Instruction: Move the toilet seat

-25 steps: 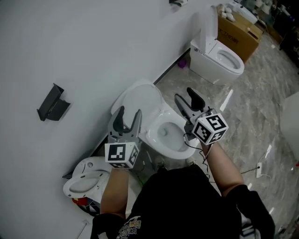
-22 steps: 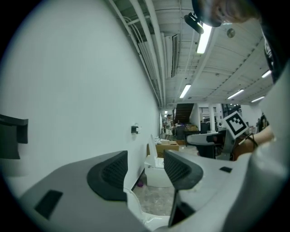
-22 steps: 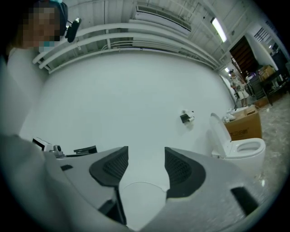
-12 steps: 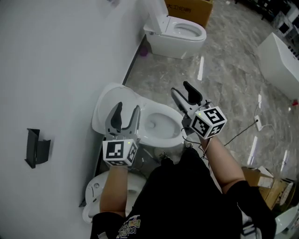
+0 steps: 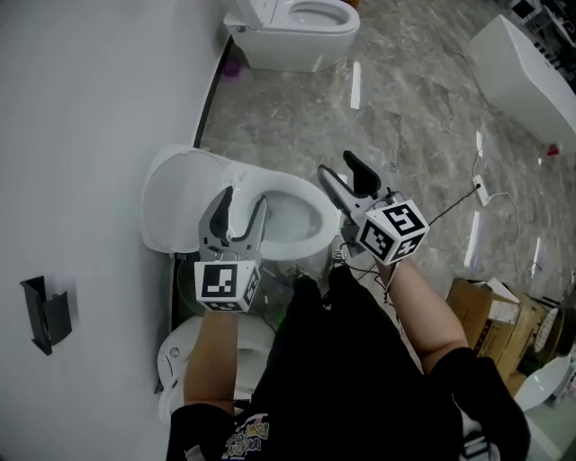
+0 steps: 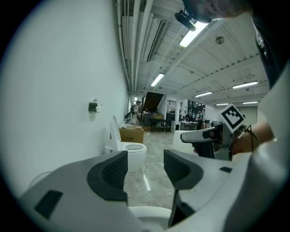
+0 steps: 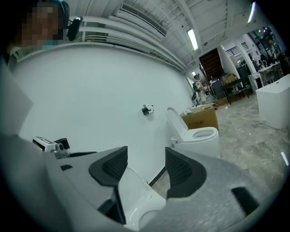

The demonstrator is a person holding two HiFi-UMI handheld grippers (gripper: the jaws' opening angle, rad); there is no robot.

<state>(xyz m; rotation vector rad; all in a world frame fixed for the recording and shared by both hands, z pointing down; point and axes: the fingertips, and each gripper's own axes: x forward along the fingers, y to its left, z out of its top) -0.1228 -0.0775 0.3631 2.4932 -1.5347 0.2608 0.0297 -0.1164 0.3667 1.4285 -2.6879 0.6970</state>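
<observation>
A white toilet point(image 5: 310, 216) stands against the wall, its lid and seat point(image 5: 175, 203) tipped up toward the wall. My left gripper point(image 5: 243, 200) hovers over the near left of the bowl, open and empty. In the left gripper view its jaws point(image 6: 145, 168) frame only floor, with the bowl rim point(image 6: 149, 215) below. My right gripper point(image 5: 337, 165) is off the bowl's right edge, its jaws opening with nothing between them. In the right gripper view the jaws point(image 7: 145, 170) point at the wall, and the raised lid point(image 7: 133, 192) shows beneath them, untouched.
A second toilet point(image 5: 292, 27) stands farther along the wall. Another white toilet point(image 5: 180, 356) sits by my left arm. A black holder point(image 5: 45, 311) is on the wall. A white tub point(image 5: 522, 67), a cable and a cardboard box point(image 5: 490, 315) lie to the right on the marble floor.
The head view has swung round, so the toilet and wall sit further left and the far toilet has slid to the top. Both grippers keep much the same empty pose by the bowl.
</observation>
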